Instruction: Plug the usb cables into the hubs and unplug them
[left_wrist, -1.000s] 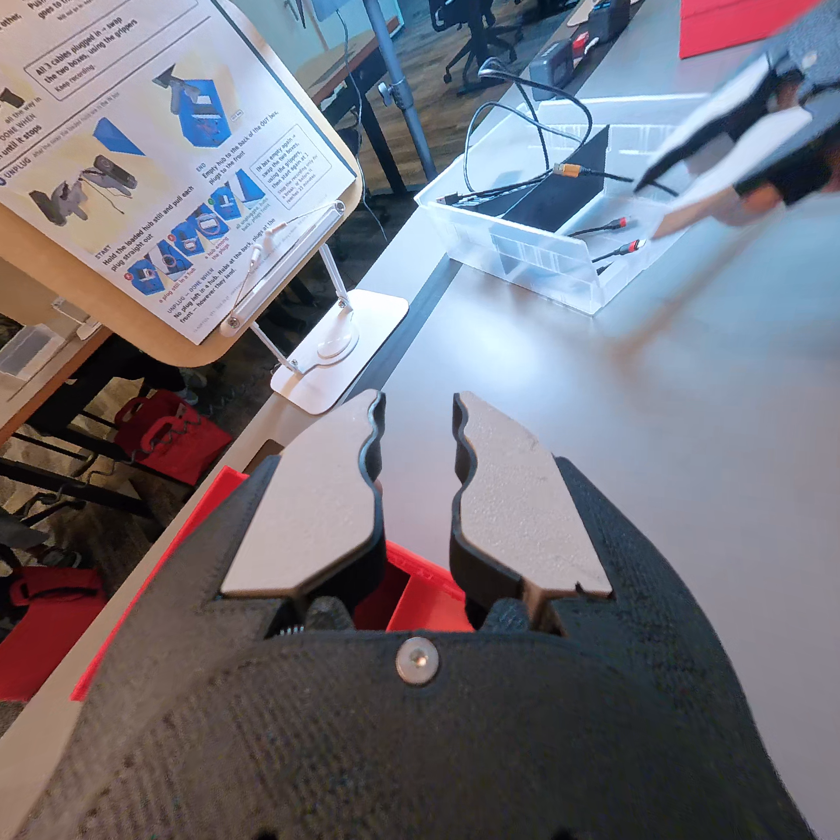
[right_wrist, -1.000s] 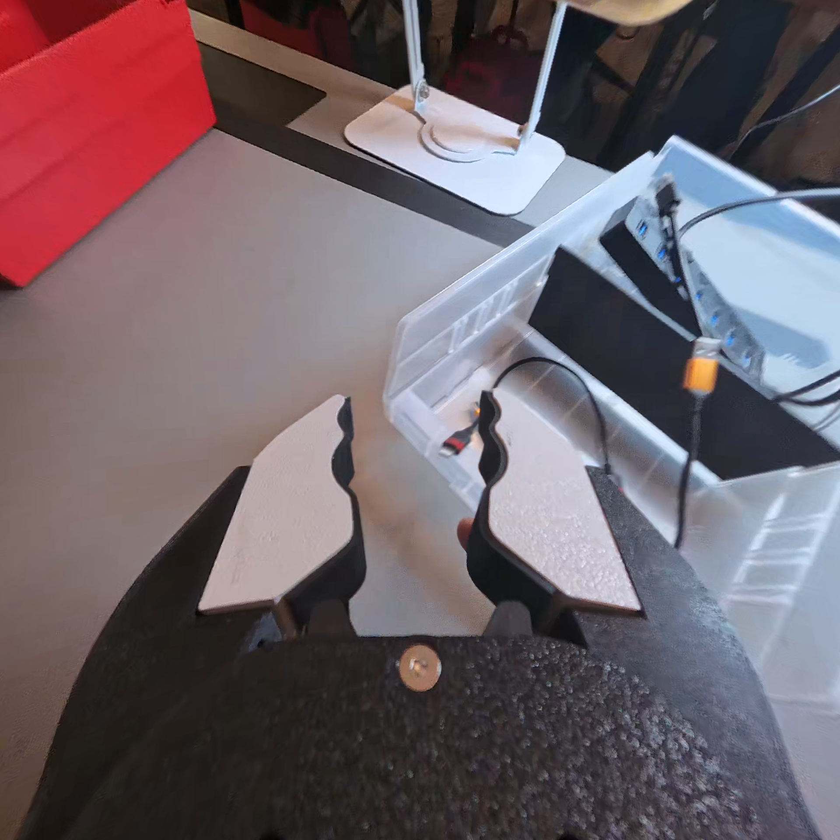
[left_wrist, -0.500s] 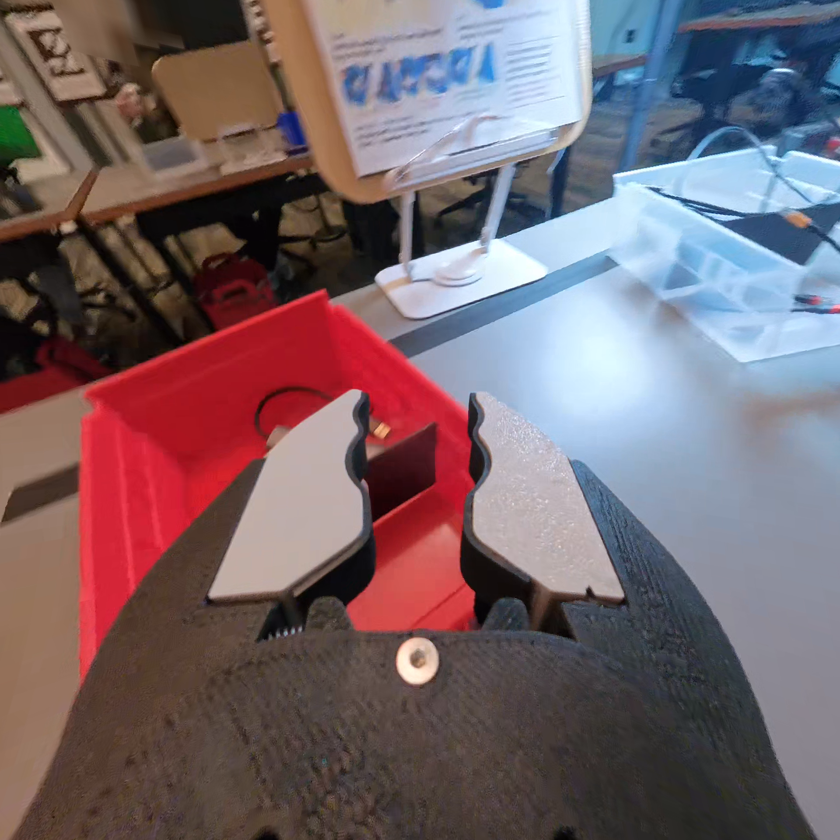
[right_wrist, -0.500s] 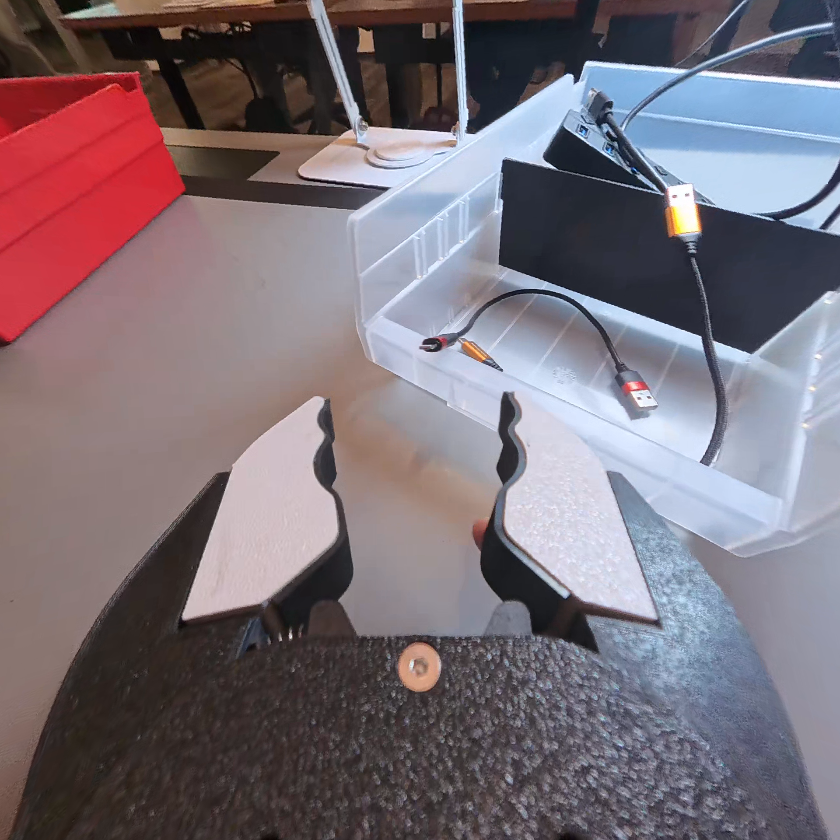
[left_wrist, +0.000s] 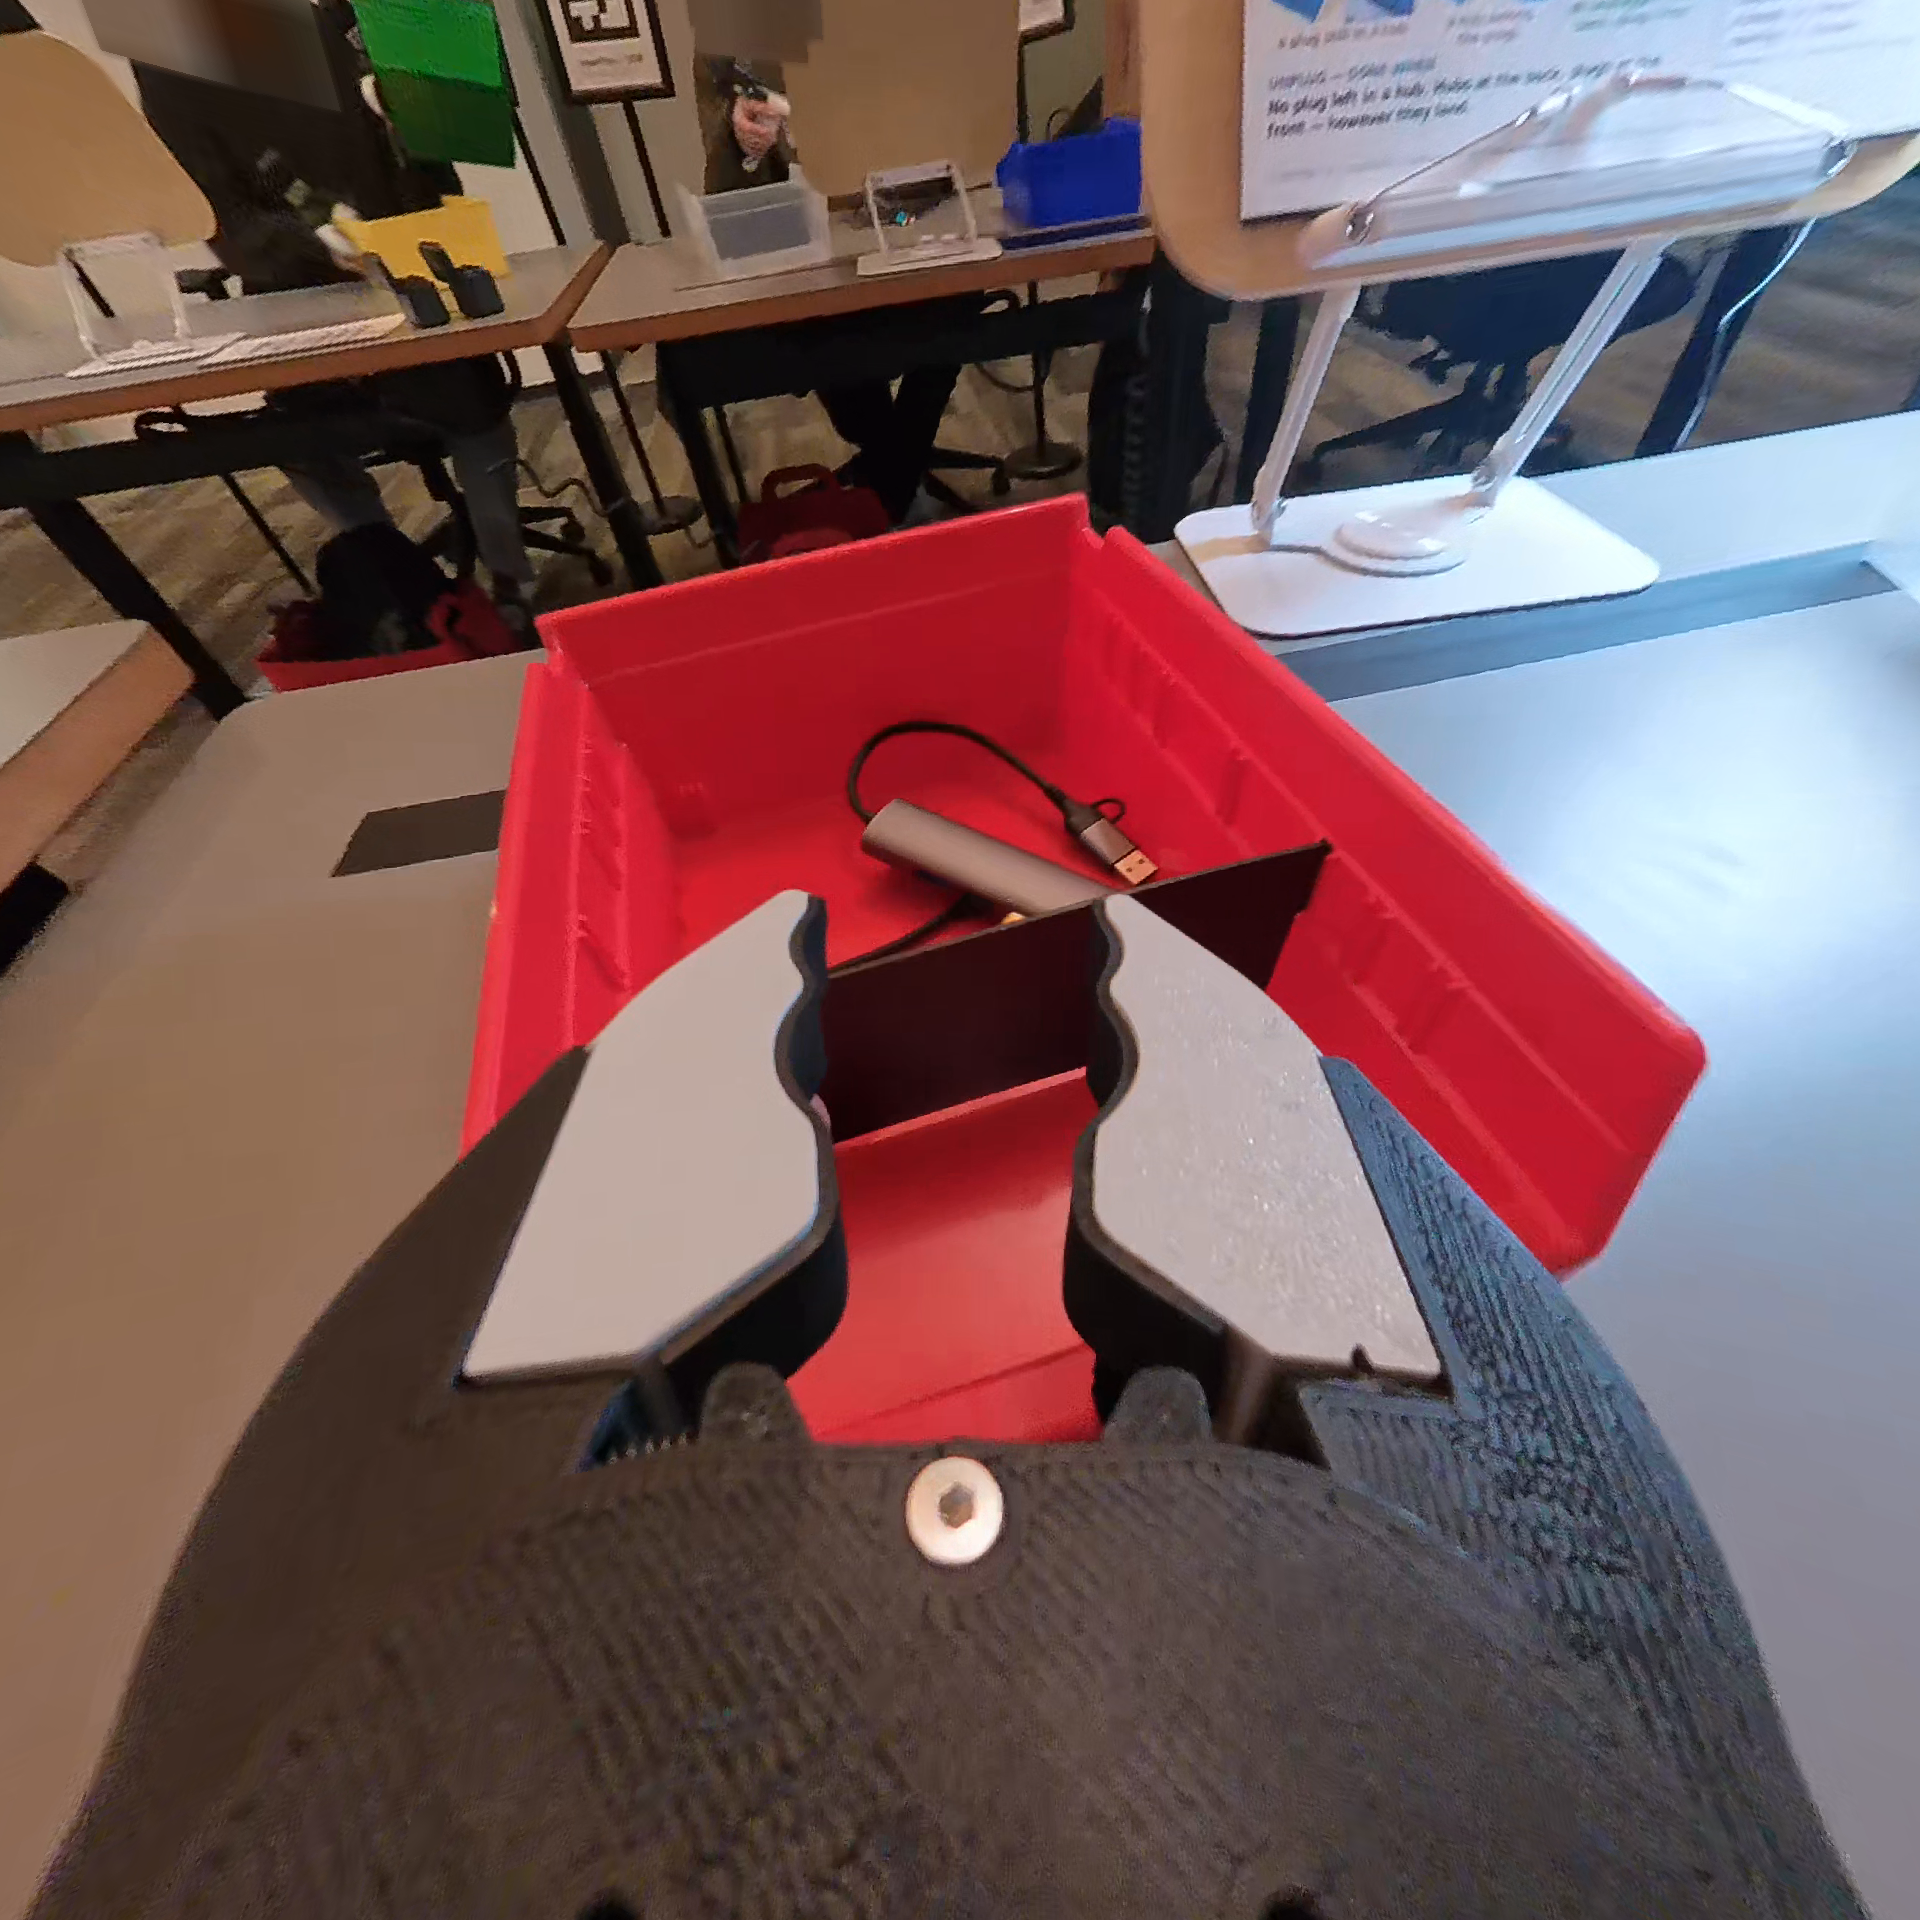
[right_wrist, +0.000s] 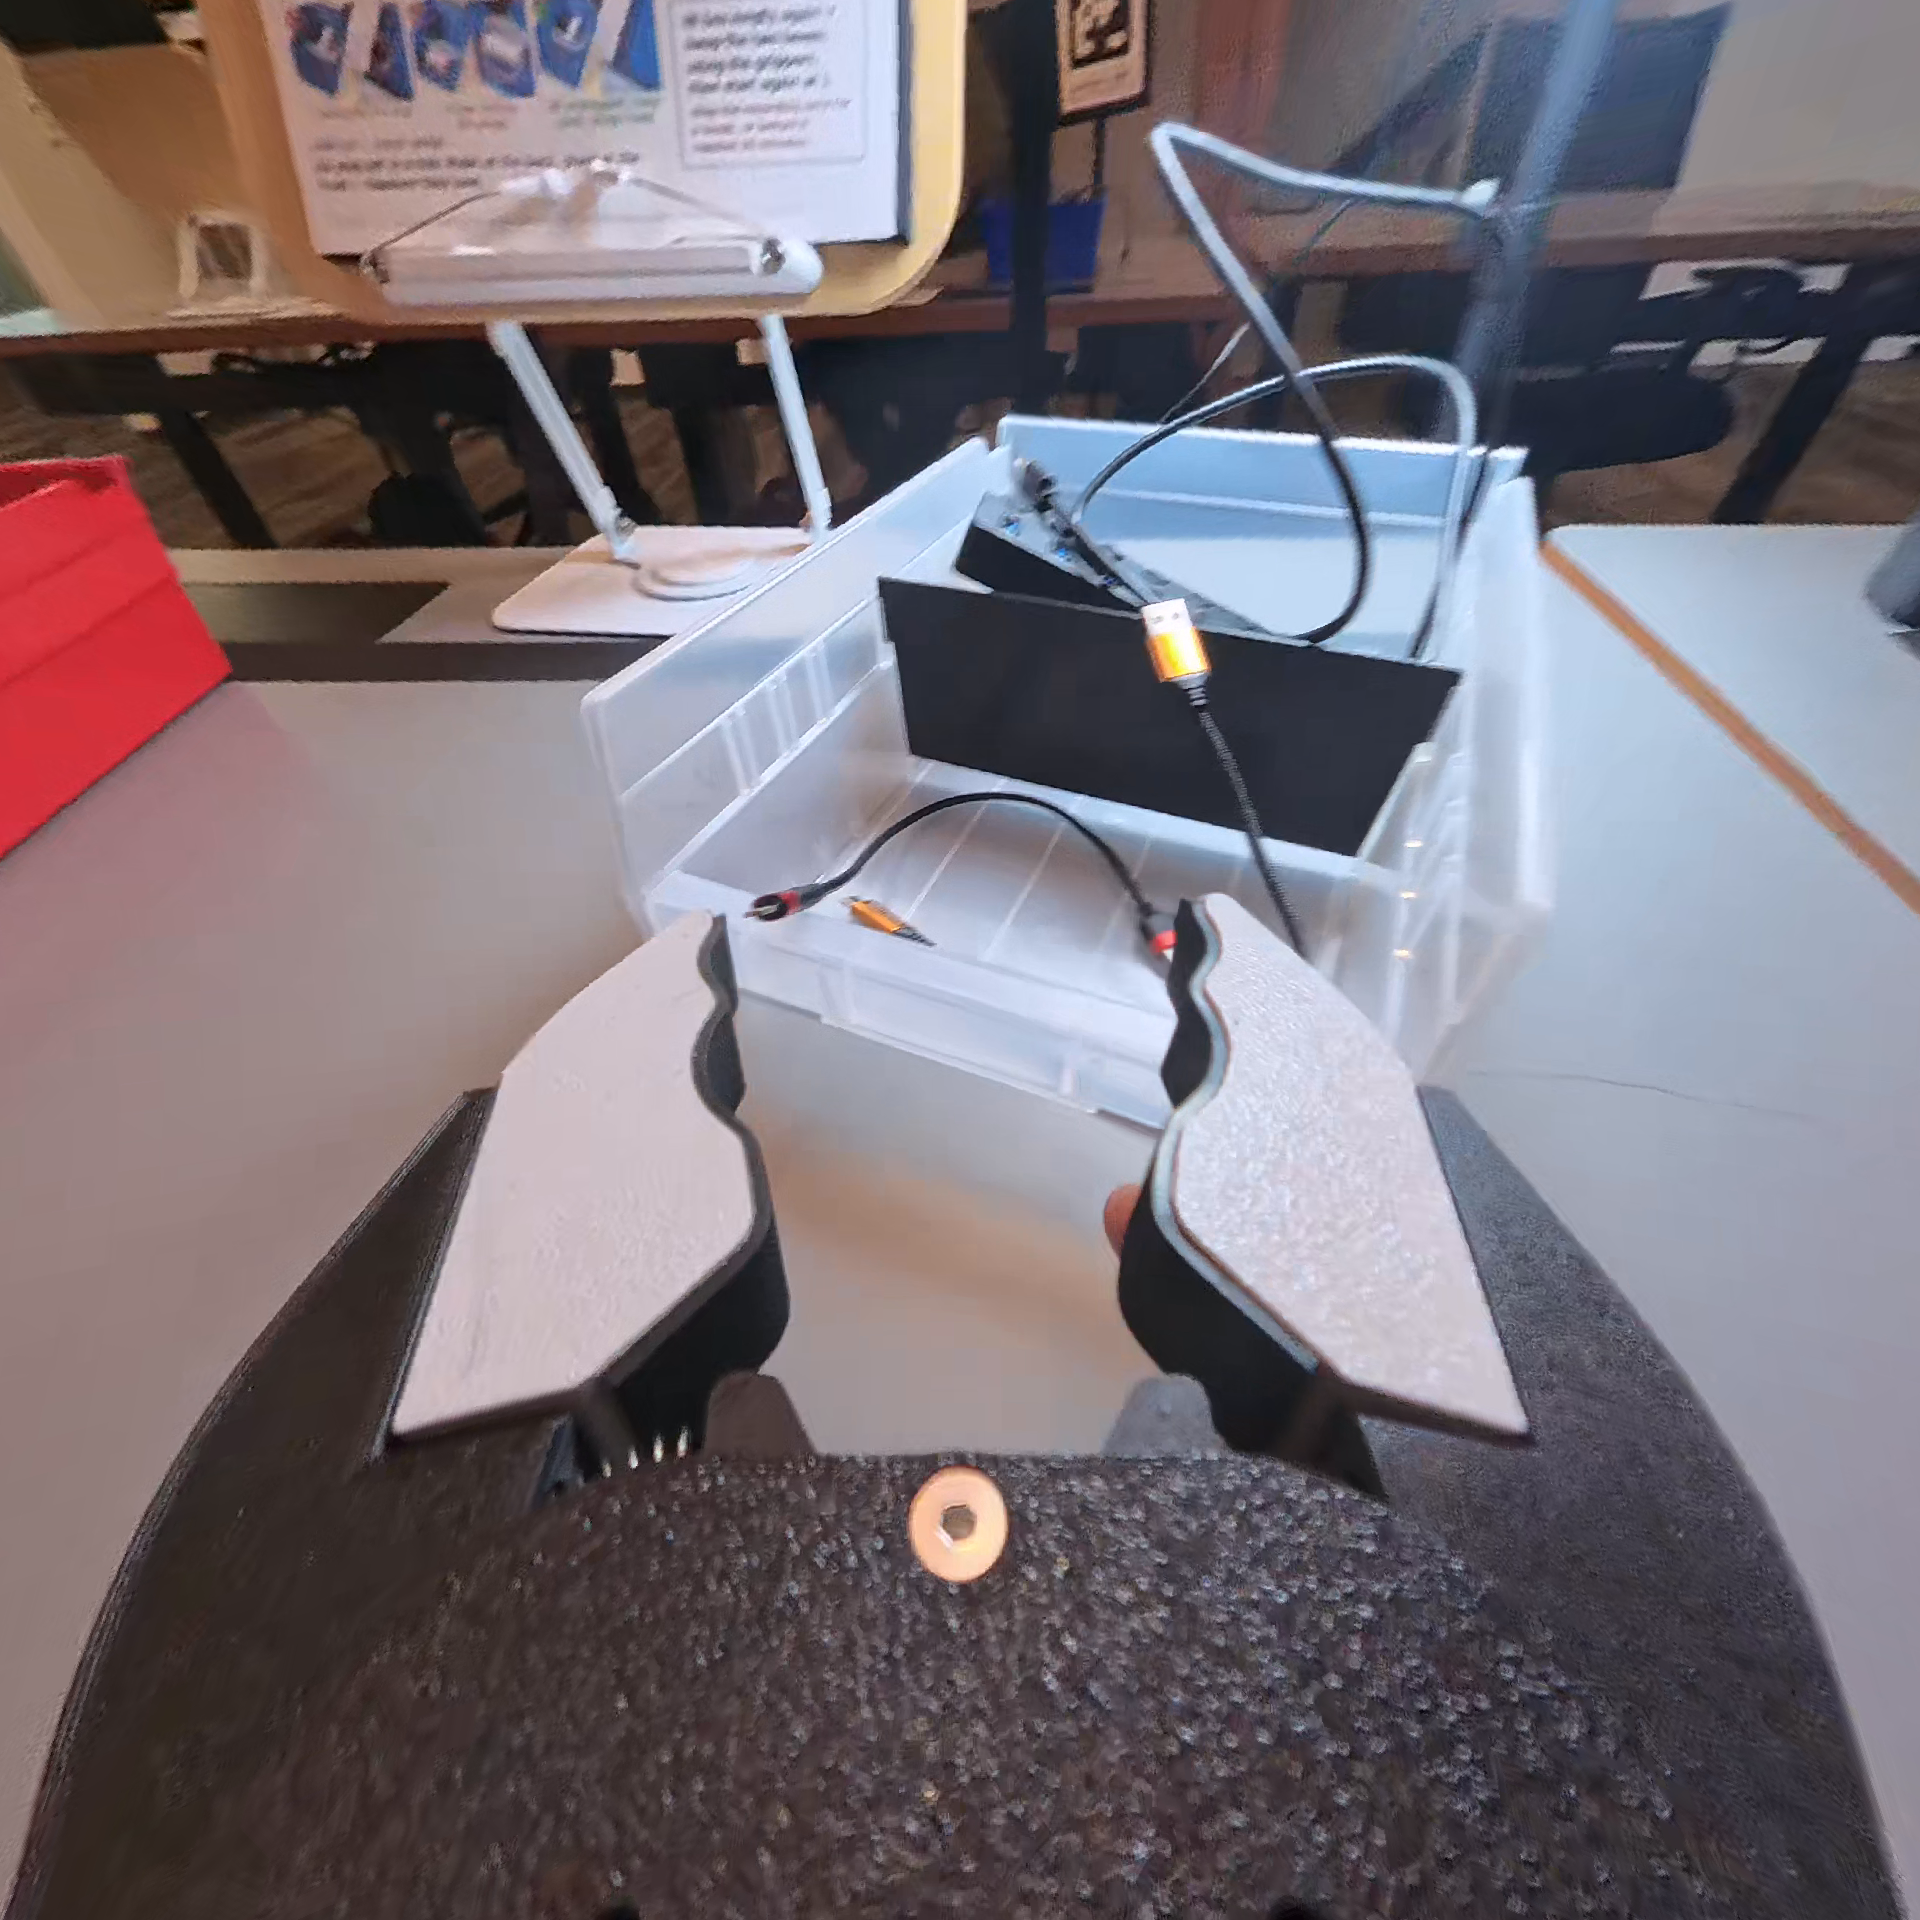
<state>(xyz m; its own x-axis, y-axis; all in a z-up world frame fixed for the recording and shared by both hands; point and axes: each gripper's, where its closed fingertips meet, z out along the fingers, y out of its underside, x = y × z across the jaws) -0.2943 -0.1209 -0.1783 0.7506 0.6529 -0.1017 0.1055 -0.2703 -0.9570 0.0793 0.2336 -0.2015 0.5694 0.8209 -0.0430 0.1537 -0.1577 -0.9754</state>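
Here my left gripper (left_wrist: 956, 935) hangs over the near end of the red bin (left_wrist: 1455, 935), its fingers (left_wrist: 665, 1143) parted a moderate way with nothing between them. A black divider (left_wrist: 1216, 904) stands across the bin. Behind it, in the back section, a grey hub (left_wrist: 977, 854) lies on the floor with its own black lead looping round to a plug (left_wrist: 1117, 847) beside it. To the right of the bin, a white stand (left_wrist: 1423, 561) on the grey table (left_wrist: 1662, 831) holds up a printed sheet.

My right gripper (right_wrist: 956, 925) sits low over the table, just short of the clear bin (right_wrist: 727, 727), fingers spread wide and holding nothing. In the front section lies a short black cable (right_wrist: 977, 800) with red-collared ends, next to a small orange plug (right_wrist: 878, 914). A black divider (right_wrist: 1091, 717) crosses this bin too, and over its top edge leans an orange plug (right_wrist: 1174, 639) on a braided cable. A black hub (right_wrist: 1039, 566) rests behind it, with a cable in its far end.
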